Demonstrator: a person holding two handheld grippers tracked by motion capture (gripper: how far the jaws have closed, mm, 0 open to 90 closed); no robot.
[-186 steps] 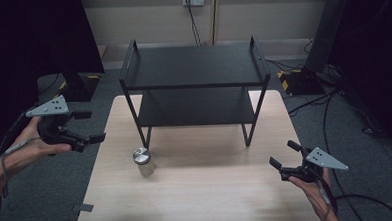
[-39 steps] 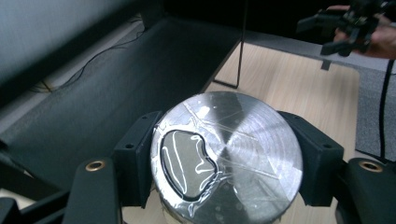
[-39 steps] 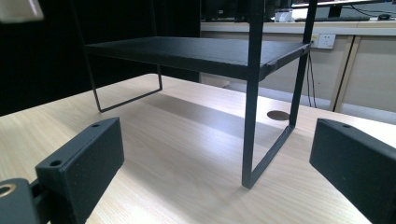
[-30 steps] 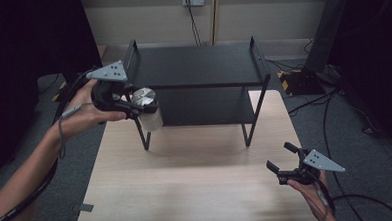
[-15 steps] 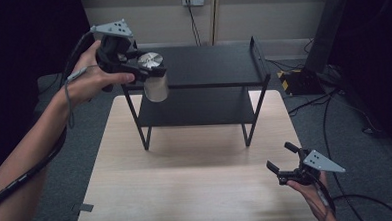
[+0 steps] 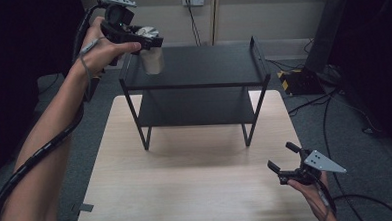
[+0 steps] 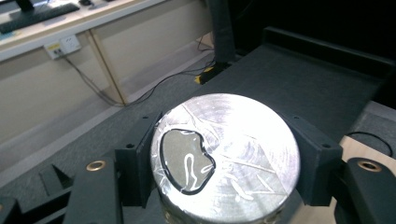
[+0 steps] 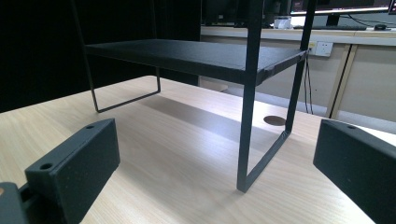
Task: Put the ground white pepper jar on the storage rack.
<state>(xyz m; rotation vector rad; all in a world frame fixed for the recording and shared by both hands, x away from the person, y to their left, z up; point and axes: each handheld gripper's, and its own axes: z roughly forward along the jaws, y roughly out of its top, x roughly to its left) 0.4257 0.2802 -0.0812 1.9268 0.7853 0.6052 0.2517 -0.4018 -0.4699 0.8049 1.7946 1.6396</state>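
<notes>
A silver can (image 6: 151,52) with a shiny pull-tab lid (image 7: 226,156) hangs upright in the air over the left end of the black rack's top shelf (image 6: 207,65). My left gripper (image 6: 143,40) is shut on the can, its jaws pressed against both sides of the rim. The can's base is above the shelf surface; I cannot tell whether it touches. My right gripper (image 6: 284,161) stands open with nothing between its fingers, low over the wooden table (image 6: 197,190) near its front right corner. From there the rack's lower shelf (image 8: 187,53) sits ahead of it.
The black two-tier rack (image 6: 196,105) stands at the back middle of the table on thin legs (image 8: 247,116). Raised rails edge the top shelf's two ends. A yellow-black box (image 6: 298,81) and cables lie on the floor to the right.
My left gripper has lifted the can from beside the rack's left leg up and back, to above the top shelf's left end. The right gripper has stayed put.
</notes>
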